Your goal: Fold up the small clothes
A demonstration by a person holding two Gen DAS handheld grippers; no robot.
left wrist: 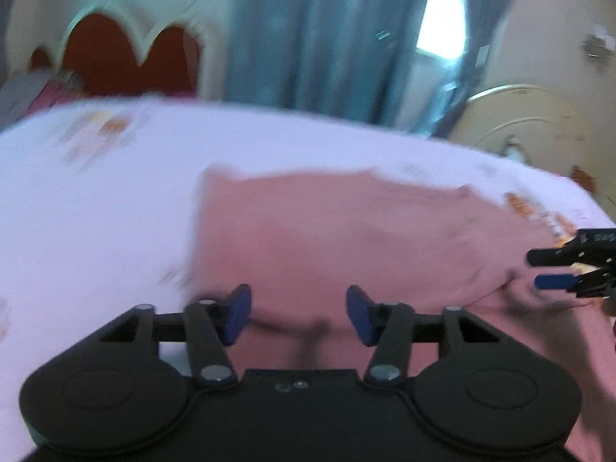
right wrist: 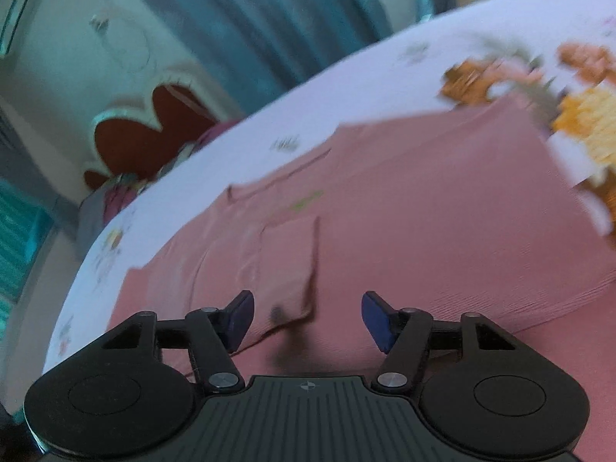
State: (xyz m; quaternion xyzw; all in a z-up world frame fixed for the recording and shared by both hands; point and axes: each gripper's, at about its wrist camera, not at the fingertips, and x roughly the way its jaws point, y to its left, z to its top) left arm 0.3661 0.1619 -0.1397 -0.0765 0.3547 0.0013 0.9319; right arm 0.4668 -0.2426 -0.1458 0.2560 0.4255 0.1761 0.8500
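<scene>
A pink garment (left wrist: 346,223) lies spread flat on a bed with a white flowered sheet (left wrist: 96,200). My left gripper (left wrist: 298,313) hovers over its near edge, open, with only cloth below the blue pads and none pinched between them. In the right wrist view the same pink garment (right wrist: 404,211) fills the middle, with a patch pocket (right wrist: 288,258) just ahead. My right gripper (right wrist: 308,317) is open above the cloth near the pocket's lower edge, nothing gripped. The right gripper's blue-tipped fingers (left wrist: 554,281) also show at the right edge of the left wrist view.
A cream headboard with red heart-shaped panels (left wrist: 127,57) stands behind the bed. Blue curtains (left wrist: 327,38) hang beyond, with a bright window gap (left wrist: 442,11). A cream carved footboard (left wrist: 527,123) is at the right. Other clothes lie piled near the headboard (right wrist: 115,192).
</scene>
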